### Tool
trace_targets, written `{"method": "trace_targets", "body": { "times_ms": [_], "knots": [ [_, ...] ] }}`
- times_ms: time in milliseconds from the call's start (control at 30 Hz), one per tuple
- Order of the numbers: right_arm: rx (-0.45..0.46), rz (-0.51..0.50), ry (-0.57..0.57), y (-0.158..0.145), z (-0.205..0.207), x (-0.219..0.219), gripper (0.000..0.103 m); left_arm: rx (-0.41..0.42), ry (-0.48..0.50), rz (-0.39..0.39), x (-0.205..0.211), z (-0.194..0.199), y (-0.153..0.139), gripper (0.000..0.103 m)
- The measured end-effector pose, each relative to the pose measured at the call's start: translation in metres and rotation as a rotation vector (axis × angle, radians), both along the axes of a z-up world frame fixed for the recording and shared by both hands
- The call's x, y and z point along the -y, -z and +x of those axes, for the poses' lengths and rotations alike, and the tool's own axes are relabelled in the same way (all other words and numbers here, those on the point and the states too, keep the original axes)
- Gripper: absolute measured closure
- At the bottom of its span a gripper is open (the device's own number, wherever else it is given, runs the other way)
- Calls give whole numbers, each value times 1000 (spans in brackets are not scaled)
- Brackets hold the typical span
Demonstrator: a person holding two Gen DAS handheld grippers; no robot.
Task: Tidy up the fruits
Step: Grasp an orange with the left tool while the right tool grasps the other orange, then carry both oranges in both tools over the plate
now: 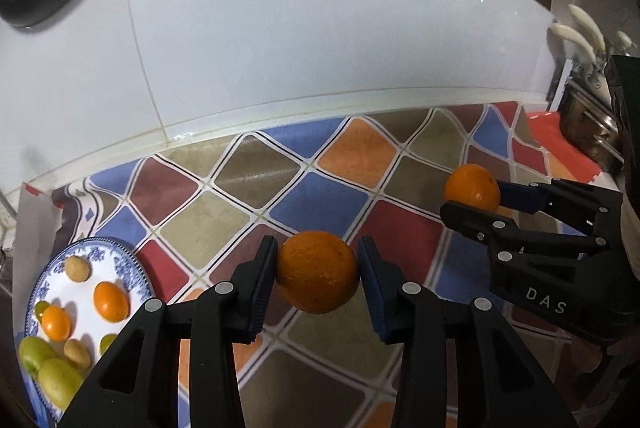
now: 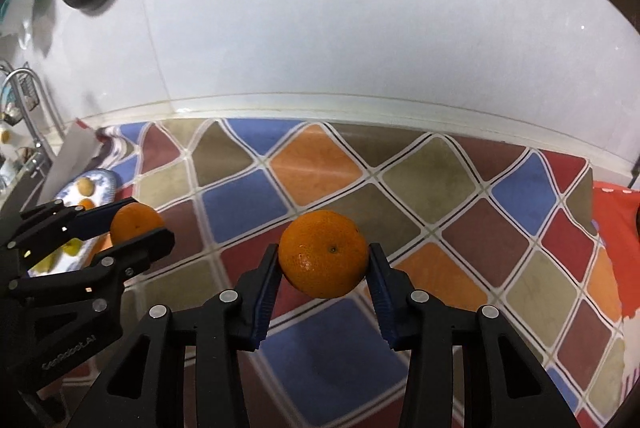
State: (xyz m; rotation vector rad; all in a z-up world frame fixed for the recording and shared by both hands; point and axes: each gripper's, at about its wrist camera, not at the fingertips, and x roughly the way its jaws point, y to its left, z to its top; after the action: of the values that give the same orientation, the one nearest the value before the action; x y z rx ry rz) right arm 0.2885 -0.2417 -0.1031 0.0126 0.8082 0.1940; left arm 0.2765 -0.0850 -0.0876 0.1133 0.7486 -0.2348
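Oranges fill both claws: the left claw (image 1: 318, 270) pinches one orange (image 1: 317, 272) above the patterned counter (image 1: 320, 195), the right claw (image 2: 324, 260) pinches another orange (image 2: 323, 260) beside it. A blue-rimmed plate (image 1: 100, 248) of small fruits sits at far left.

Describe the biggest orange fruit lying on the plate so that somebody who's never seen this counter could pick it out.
Find the blue-and-white patterned plate at the left end of the checkered counter mat. Near its middle lies an egg-shaped orange fruit. It is larger than the other orange fruit beside it, and brighter than the tan and green fruits around it.
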Motion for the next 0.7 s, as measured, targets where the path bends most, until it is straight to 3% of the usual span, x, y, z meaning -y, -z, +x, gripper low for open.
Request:
{"method": "trace_targets", "body": {
  "times_ms": [400,700],
  "knots": [
    [61,38,-44,-35,-59,-20,60,73,-24,-26,-21,-65,-35,62],
    [100,45,-71,-60,-104,-43,60,126,-97,-59,-49,-118,-58,62]
  ]
}}
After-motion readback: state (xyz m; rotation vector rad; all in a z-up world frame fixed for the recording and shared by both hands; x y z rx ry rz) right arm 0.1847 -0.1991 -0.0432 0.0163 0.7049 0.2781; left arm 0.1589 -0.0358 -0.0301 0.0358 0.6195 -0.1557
